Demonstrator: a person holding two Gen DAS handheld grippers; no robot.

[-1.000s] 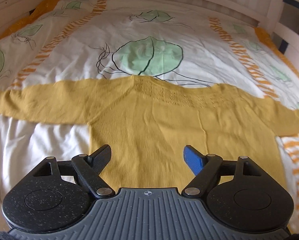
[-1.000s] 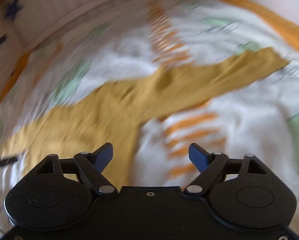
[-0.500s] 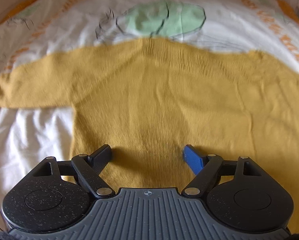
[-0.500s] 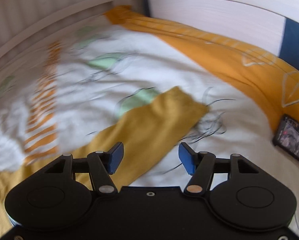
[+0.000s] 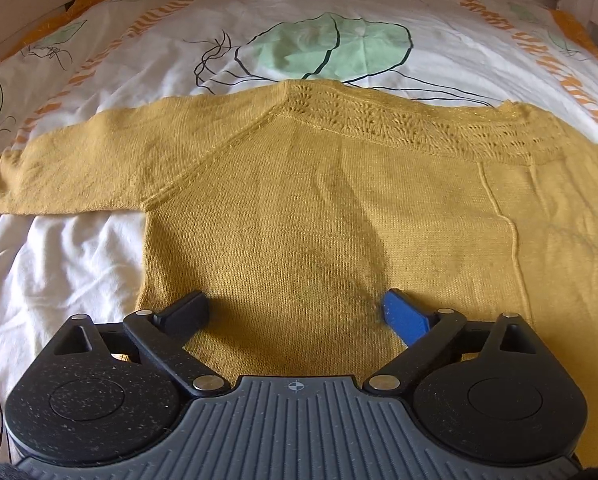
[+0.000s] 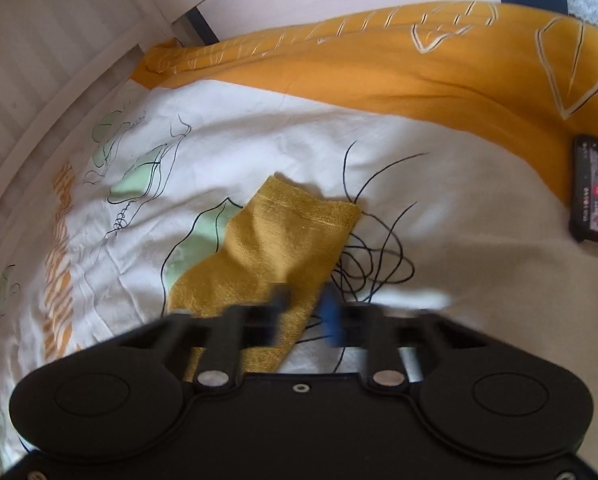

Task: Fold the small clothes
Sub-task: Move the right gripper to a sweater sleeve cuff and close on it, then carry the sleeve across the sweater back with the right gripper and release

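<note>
A mustard yellow knit sweater point(image 5: 299, 208) lies flat on the bed, neck away from me and both sleeves spread. My left gripper point(image 5: 299, 312) hovers low over the body near the hem. Its jaws are opening wide, and the flat knit lies between the fingertips without being pinched. In the right wrist view the sweater's sleeve point(image 6: 275, 240) ends in its cuff on the white cover. My right gripper point(image 6: 305, 304) is blurred and shut on the sleeve's edge just short of the cuff.
The white duvet point(image 5: 59, 272) has green leaf and orange stripe prints and is wrinkled at the left. An orange border point(image 6: 419, 68) runs along the far side. A phone point(image 6: 597, 192) lies at the right edge. White bed rails point(image 6: 59, 60) enclose the mattress.
The left gripper came down close over the sweater body and its jaws widened. The right gripper swung along the sleeve to the cuff end and its jaws closed on the fabric.
</note>
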